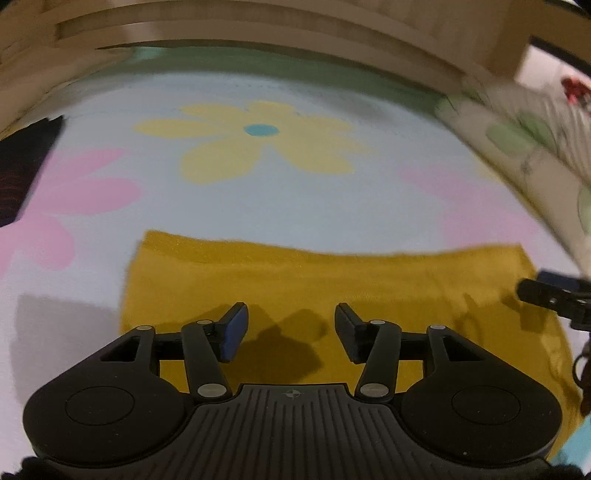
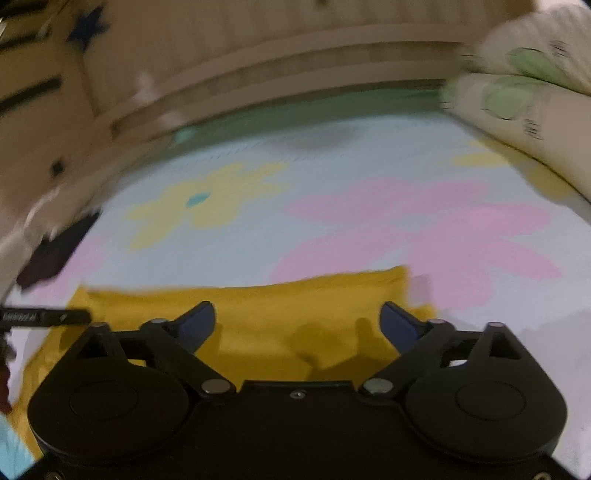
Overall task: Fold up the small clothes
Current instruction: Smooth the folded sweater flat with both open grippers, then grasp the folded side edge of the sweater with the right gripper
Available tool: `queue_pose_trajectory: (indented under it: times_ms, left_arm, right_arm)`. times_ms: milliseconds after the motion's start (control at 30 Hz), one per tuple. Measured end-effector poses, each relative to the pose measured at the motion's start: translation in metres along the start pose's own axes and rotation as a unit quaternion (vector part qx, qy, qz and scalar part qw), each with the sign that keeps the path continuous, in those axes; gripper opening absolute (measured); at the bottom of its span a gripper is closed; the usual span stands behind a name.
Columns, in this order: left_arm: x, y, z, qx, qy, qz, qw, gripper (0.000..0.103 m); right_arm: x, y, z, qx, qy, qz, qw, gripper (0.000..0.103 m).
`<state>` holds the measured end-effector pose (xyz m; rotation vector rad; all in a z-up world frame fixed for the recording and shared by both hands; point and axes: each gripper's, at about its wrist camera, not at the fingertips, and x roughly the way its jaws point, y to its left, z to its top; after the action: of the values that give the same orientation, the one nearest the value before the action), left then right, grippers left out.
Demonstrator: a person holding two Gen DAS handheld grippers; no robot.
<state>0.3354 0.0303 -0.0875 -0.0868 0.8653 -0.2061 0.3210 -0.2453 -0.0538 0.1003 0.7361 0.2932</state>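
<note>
A mustard-yellow garment lies flat on a pale blue bed sheet with flower prints. My left gripper is open and empty, hovering just above the garment's middle. The right gripper's finger shows at the right edge of the left wrist view. In the right wrist view the same garment lies under my right gripper, which is open wide and empty above the garment's right part. The left gripper's finger shows at the left edge there.
A wooden bed frame runs along the far side. A floral pillow lies at the right, also in the right wrist view. A dark cloth lies at the left edge of the sheet.
</note>
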Motion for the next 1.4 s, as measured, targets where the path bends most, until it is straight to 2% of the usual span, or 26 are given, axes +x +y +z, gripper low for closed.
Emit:
queue_pose_trajectory:
  times_ms: [133,267,433,500,600,667,733,867,967,1167,1267,1400]
  left_arm:
    - [0.002,-0.007,-0.013,0.037,0.001,0.013,0.9992,0.058]
    - [-0.010,-0.014,-0.028,0.089,0.005,0.025,0.9957,0.060]
    - [-0.031,-0.014,-0.046,0.118,0.018,0.033,0.9923,0.062]
    - [-0.040,-0.013,-0.051,0.112,0.025,0.035,0.9928,0.062]
    - [-0.051,-0.011,-0.058,0.095,0.049,0.028,0.9939,0.068]
    - [-0.055,-0.008,-0.062,0.069,0.076,0.015,0.9946,0.068]
    - [-0.060,-0.006,-0.066,0.040,0.084,0.006,0.9956,0.068]
    - [-0.067,-0.012,-0.062,0.000,0.089,-0.007,0.9960,0.068]
    - [-0.076,-0.022,-0.058,-0.024,0.079,-0.035,0.9960,0.070]
    - [-0.078,-0.047,-0.059,-0.027,0.069,-0.061,0.9954,0.071]
    - [-0.069,-0.054,-0.059,-0.021,0.074,-0.060,0.9952,0.071]
    - [-0.060,-0.059,-0.057,-0.026,0.083,-0.063,0.9942,0.071]
  right_arm:
    - [0.012,0.016,-0.006,-0.035,0.031,0.000,0.999,0.100]
    - [0.014,0.018,-0.017,-0.059,0.055,-0.019,0.997,0.102]
    - [0.001,0.014,-0.026,-0.077,0.069,-0.034,0.994,0.102]
    - [-0.008,0.013,-0.028,-0.074,0.074,-0.036,0.994,0.102]
    - [-0.024,0.008,-0.028,-0.053,0.074,-0.035,0.995,0.102]
    - [-0.037,0.000,-0.026,-0.017,0.071,-0.030,0.997,0.102]
    - [-0.047,-0.011,-0.025,0.028,0.073,-0.024,0.997,0.102]
    - [-0.063,-0.035,-0.025,0.129,0.083,0.002,0.988,0.102]
    - [-0.070,-0.049,-0.031,0.184,0.095,0.023,0.978,0.102]
    - [-0.066,-0.068,-0.047,0.209,0.124,0.017,0.970,0.102]
    - [-0.062,-0.076,-0.054,0.221,0.131,0.031,0.966,0.103]
    - [-0.059,-0.082,-0.054,0.215,0.119,0.065,0.967,0.103]
